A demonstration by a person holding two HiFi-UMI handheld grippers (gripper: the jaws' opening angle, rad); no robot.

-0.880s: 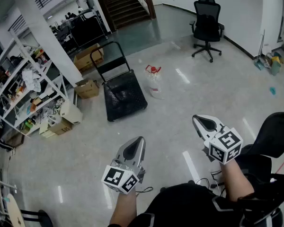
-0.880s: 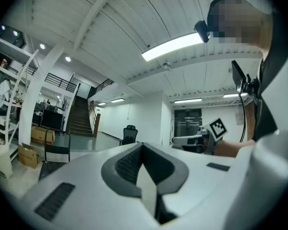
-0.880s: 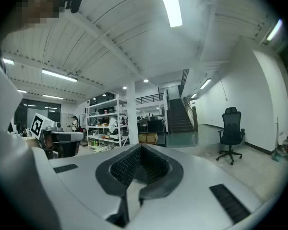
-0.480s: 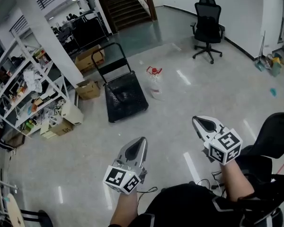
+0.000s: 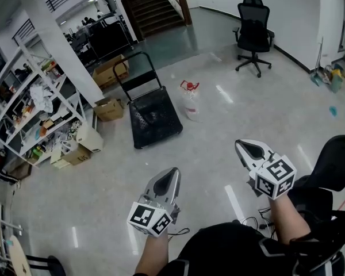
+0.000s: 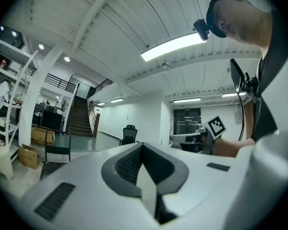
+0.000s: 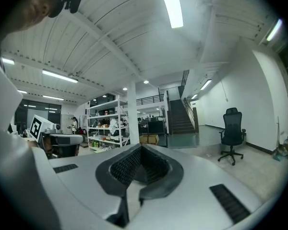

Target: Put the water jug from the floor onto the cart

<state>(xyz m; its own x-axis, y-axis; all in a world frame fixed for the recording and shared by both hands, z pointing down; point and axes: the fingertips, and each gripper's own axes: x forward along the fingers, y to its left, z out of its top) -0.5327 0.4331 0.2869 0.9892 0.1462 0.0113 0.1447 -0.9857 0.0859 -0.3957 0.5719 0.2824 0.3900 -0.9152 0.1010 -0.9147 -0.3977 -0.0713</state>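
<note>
A clear water jug (image 5: 189,102) with a red handle and cap stands on the grey floor, just right of a black flat cart (image 5: 154,119) with an upright push handle. Both lie well ahead of me. My left gripper (image 5: 172,172) is low at centre, shut with nothing between its jaws. My right gripper (image 5: 242,145) is to its right, also shut and empty. In the left gripper view the cart (image 6: 57,150) shows small at far left. The jug is not visible in either gripper view.
White shelving (image 5: 29,105) full of clutter lines the left, with cardboard boxes (image 5: 107,108) by a white pillar (image 5: 63,45). A black office chair (image 5: 253,34) stands at the back right. A staircase (image 5: 152,4) rises at the back. Cleaning items (image 5: 328,75) sit far right.
The whole view has shifted slightly; the jug and cart sit a little lower and to the right in the head view. Both grippers stay shut in about the same places.
</note>
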